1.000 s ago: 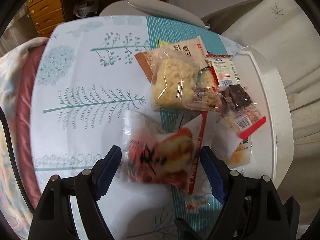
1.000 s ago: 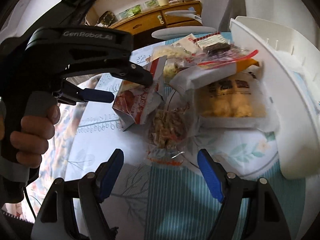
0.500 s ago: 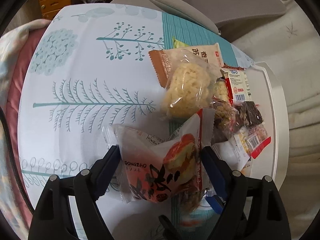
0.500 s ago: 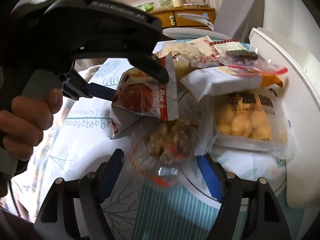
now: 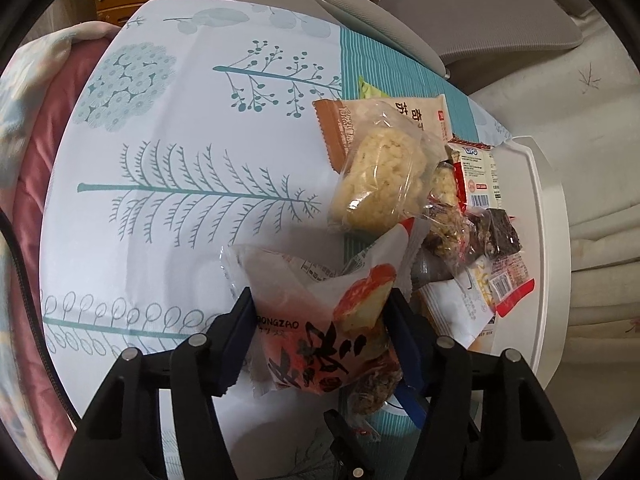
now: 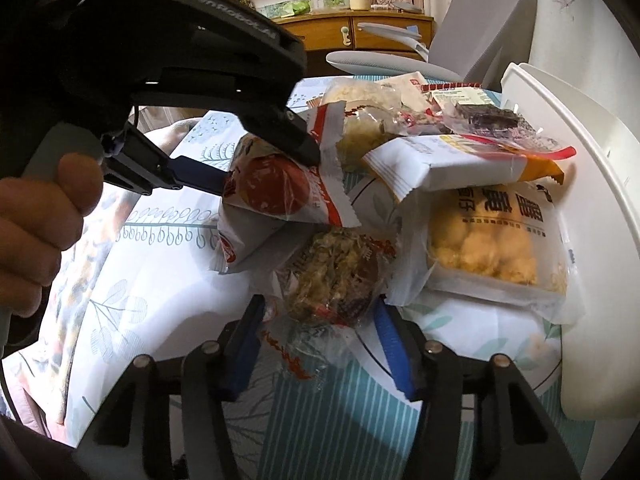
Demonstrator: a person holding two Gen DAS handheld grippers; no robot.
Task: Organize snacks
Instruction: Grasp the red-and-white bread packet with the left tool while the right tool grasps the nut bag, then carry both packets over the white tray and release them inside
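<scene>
left tool squeezed the red cake packet, lifted off the counter | right tool pinched the nut bar packet, just right of it | white tray lay far right

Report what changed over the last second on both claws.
The left claw closed in on the red-and-white cake packet and raised it off the tablecloth. The right claw advanced around the clear nut-cluster packet, blue pads now against its sides. The remaining snack pile and the white tray stayed put.
</scene>
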